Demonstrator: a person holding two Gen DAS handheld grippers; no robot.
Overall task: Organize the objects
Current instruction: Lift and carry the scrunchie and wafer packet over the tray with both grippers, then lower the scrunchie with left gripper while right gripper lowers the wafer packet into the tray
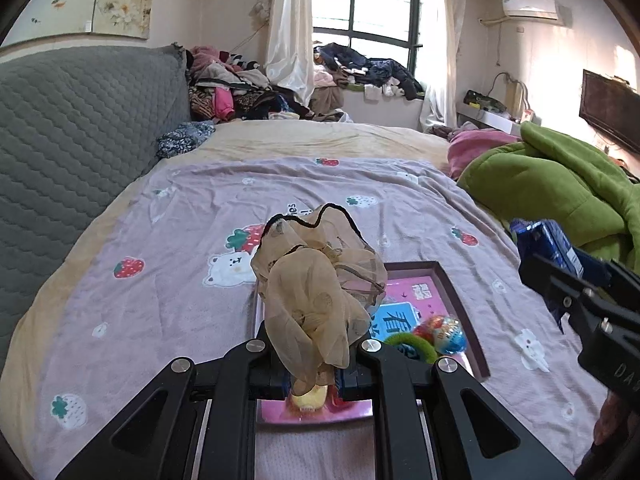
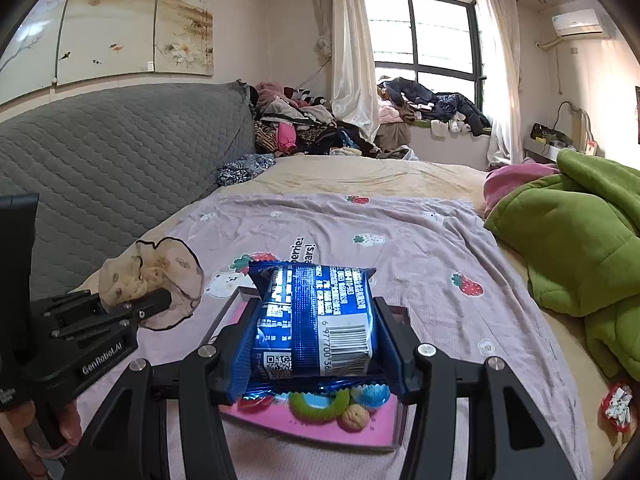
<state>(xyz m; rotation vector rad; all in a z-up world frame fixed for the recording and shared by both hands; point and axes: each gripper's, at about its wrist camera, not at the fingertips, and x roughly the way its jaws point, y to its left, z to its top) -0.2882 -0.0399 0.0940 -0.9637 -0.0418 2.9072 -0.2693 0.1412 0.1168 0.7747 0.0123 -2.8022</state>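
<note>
Scrunchie: one beige sheer scrunchie (image 1: 316,280), black-edged, clamped in my left gripper (image 1: 314,380), fingers pinched narrow on it, held up over the near-left part of the tray.
Snack pack: one blue foil snack pack (image 2: 316,320), barcode facing me, gripped by my right gripper (image 2: 316,364), fingers set wide against its two sides, held above the tray.
Tray: one shallow box tray (image 1: 460,300) with a dark rim and pink printed floor, lying on the bed near me, under both grippers.
Tray contents I can count: one green fuzzy hair ring (image 2: 318,406), one walnut (image 2: 354,418), one blue foil-wrapped ball (image 2: 374,394), one red wrapper (image 2: 256,402), one yellow item (image 1: 308,396).
Hard to make out: the yellow item is mostly covered by the scrunchie and fingers, I can't tell what it is; the tray's middle is hidden by the pack.
Bedspread: one lilac blanket (image 1: 180,216) with strawberry and bear prints.
Right side: one green quilt (image 2: 576,240), bunched; one red-and-white wrapped item (image 2: 618,406) near it, cut off by the lens edge.
Far side: clothes pile (image 2: 296,128) by the window.
Hand: part of a hand (image 2: 60,420) below the left gripper, mostly cut off.
</note>
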